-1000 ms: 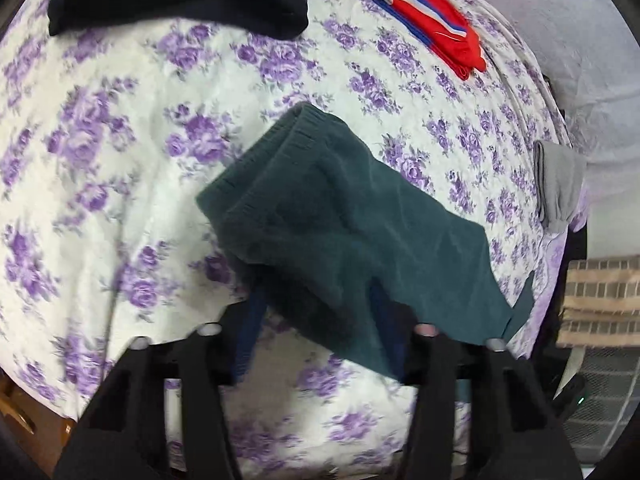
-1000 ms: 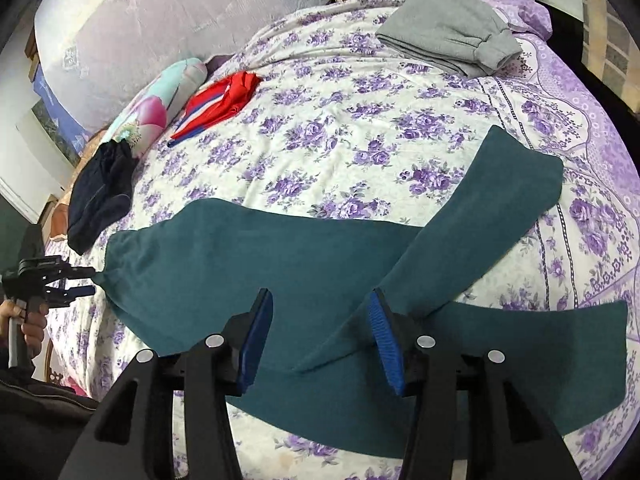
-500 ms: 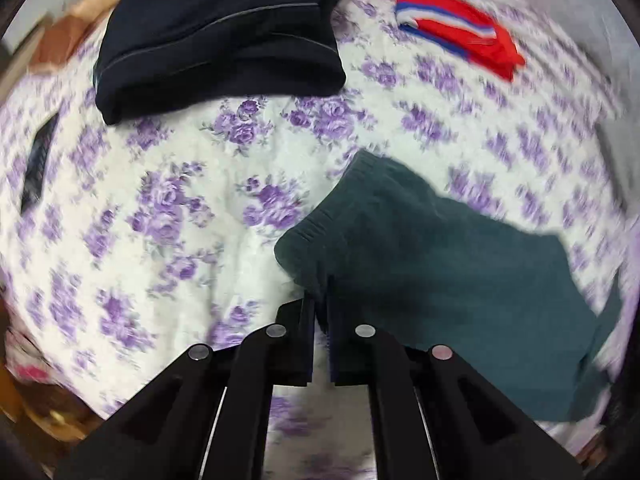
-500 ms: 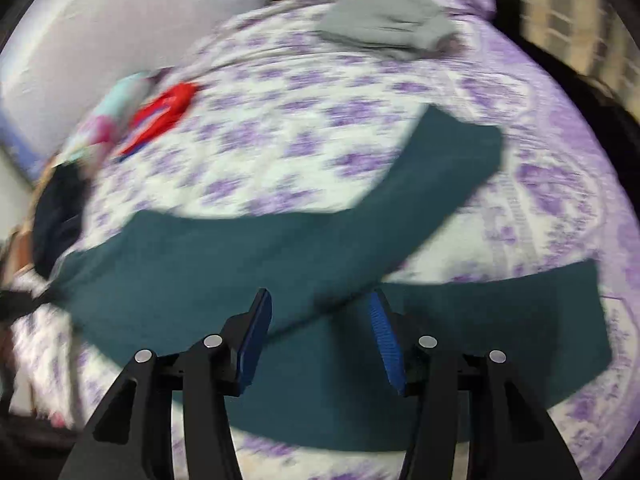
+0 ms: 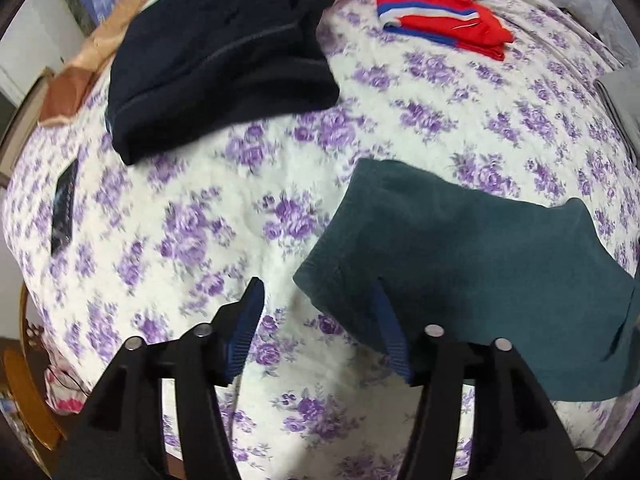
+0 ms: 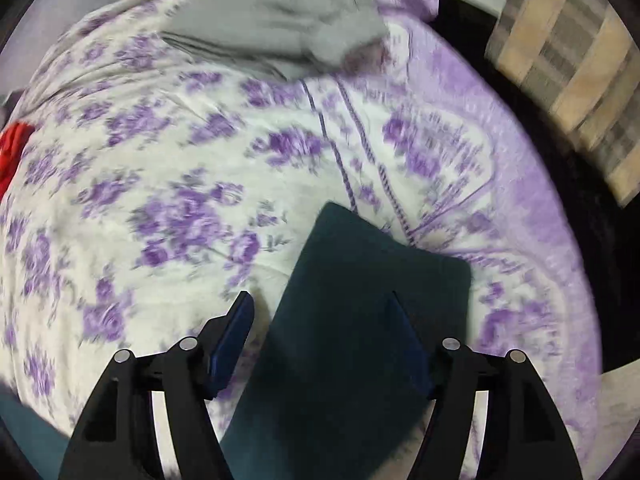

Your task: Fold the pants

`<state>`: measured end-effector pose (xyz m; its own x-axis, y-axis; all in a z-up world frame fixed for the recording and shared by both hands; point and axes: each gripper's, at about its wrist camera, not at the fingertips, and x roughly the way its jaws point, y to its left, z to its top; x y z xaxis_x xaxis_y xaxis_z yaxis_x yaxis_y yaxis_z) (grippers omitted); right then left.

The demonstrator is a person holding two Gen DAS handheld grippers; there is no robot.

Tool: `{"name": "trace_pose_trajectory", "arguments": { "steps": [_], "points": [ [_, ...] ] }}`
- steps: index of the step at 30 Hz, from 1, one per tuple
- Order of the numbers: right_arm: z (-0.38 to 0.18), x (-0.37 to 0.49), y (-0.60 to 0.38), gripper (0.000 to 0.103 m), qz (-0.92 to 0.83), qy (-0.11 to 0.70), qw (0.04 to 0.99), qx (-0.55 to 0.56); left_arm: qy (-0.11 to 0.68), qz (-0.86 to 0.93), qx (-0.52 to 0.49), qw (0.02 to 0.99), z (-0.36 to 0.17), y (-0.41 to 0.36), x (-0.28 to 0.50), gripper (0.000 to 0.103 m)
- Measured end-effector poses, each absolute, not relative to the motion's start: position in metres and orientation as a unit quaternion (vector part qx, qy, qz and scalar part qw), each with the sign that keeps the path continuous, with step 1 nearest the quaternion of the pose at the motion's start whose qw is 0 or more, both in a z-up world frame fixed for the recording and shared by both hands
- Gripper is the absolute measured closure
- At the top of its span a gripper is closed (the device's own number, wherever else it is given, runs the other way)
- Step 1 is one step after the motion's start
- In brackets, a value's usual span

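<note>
Left wrist view is filled mostly by the bed point(image 5: 224, 208), its white cover printed with purple flowers. On it, right of centre, lie the dark green pants point(image 5: 472, 280), spread flat with the waistband end toward the camera. A folded navy garment point(image 5: 216, 60) sits at the far left, a red, white and blue striped garment point(image 5: 444, 24) at the far right, well apart from the pants. The left gripper point(image 5: 316, 320) has just been opening: its 2 jaws stand apart, the right one over the corner of the pants, nothing pinched. Right wrist view, blurred, shows a pant leg end point(image 6: 360, 300) near the bed's purple border and a grey garment point(image 6: 280, 24) farther back. The right gripper point(image 6: 320, 336) hangs over that leg, jaws apart, gripping nothing.
</note>
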<state>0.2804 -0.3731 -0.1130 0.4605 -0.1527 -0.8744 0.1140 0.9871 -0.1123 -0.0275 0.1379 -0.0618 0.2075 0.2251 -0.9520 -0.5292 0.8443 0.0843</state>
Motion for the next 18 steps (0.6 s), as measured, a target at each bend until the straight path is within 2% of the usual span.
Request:
{"name": "trace_pose_trajectory", "arguments": {
  "steps": [1,2,3,7,11,13,18],
  "points": [
    [-0.118,0.284,-0.378,0.070,-0.069,0.523,0.850,-0.010,0.576,0.244,-0.126,0.770,-0.059,0.136,-0.027,0.047],
    [-0.117,0.283,-0.384,0.096,-0.064,0.522,0.851,-0.003,0.573,0.242,-0.120,0.774,-0.056,0.131,-0.025,0.047],
    [-0.113,0.281,-0.392,0.098,-0.056,0.518,0.854,0.012,0.572,0.237,-0.114,0.777,-0.055,0.128,-0.022,0.047],
    [-0.056,0.226,-0.454,0.098,-0.007,0.431,0.890,0.152,0.577,0.209,-0.095,0.783,-0.062,0.110,-0.008,0.046],
    [-0.025,0.136,-0.520,0.098,0.035,0.365,0.903,0.222,0.622,0.207,-0.078,0.751,-0.095,0.102,-0.002,0.043],
    [-0.034,0.101,-0.548,0.098,0.059,0.363,0.896,0.251,0.632,0.206,-0.072,0.744,-0.107,0.099,-0.001,0.043],
    [-0.114,0.038,-0.603,0.088,-0.044,0.455,0.845,0.276,0.642,0.199,-0.047,0.739,-0.114,0.092,0.005,0.043]
  ]
}}
